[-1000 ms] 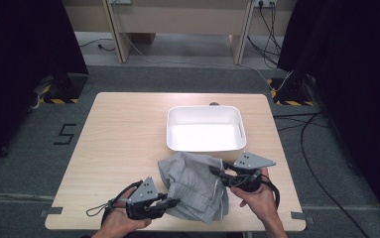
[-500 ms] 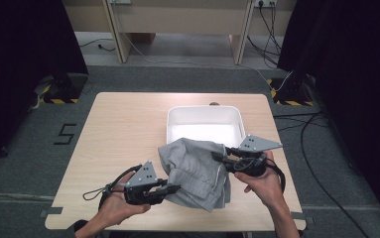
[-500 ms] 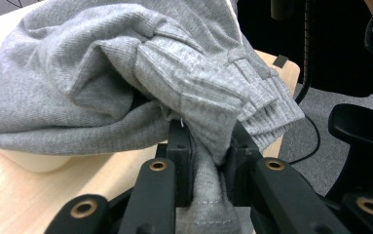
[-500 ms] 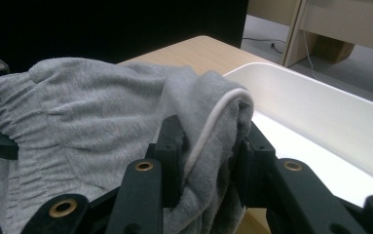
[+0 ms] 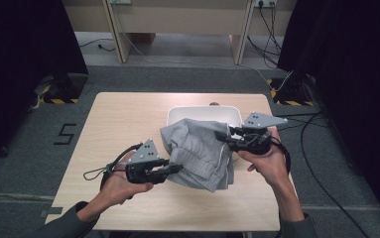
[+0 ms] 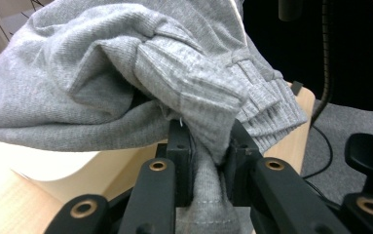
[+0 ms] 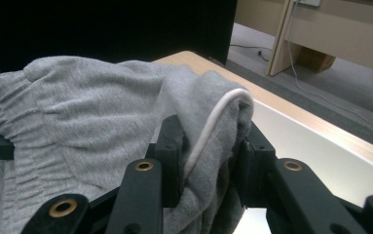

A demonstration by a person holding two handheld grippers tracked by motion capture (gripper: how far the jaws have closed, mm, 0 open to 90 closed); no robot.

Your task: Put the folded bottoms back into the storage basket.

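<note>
Grey garment [image 5: 197, 151] hangs between both tongs, each clenched on a fold; white bin [image 5: 177, 115] lies just beyond, nearer right gripper [image 5: 223, 135] than left gripper [image 5: 176, 168].

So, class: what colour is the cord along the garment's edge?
White, on the grey garment; the cord shows best in the right gripper view.

Left gripper [image 5: 173, 169] and right gripper [image 5: 222, 135]: jaws clamped, both hands raised above table, facing inward.
</note>
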